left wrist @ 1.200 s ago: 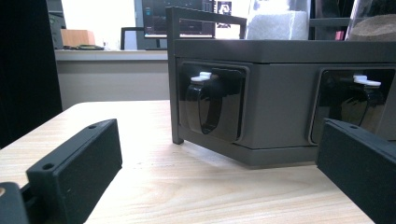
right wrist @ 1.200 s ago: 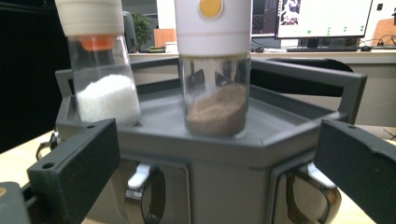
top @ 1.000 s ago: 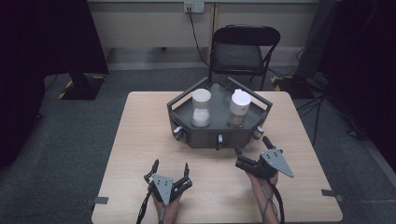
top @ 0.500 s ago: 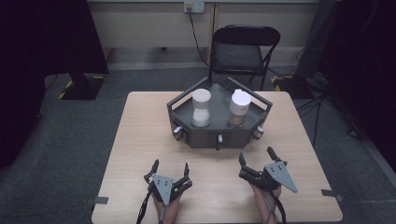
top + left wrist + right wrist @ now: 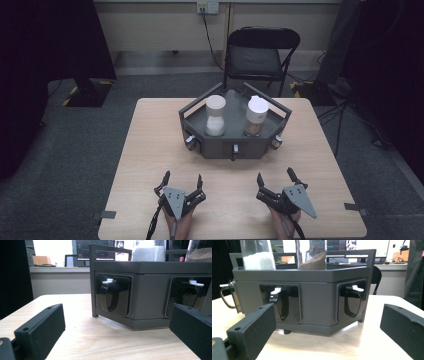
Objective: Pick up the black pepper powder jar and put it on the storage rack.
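Both tongs — left (image 5: 182,181), right (image 5: 274,177) — gape before the grey rack (image 5: 235,145)

Pale wood, dark matt plastic.
The tabletop (image 5: 150,145) is smooth light wood grain; the grey rack (image 5: 317,297) looks matt plastic with glossy black scoops (image 5: 287,306), clear jars (image 5: 215,116) above.

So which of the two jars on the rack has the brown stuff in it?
The right jar, nearer the right gripper; the left jar holds white powder.
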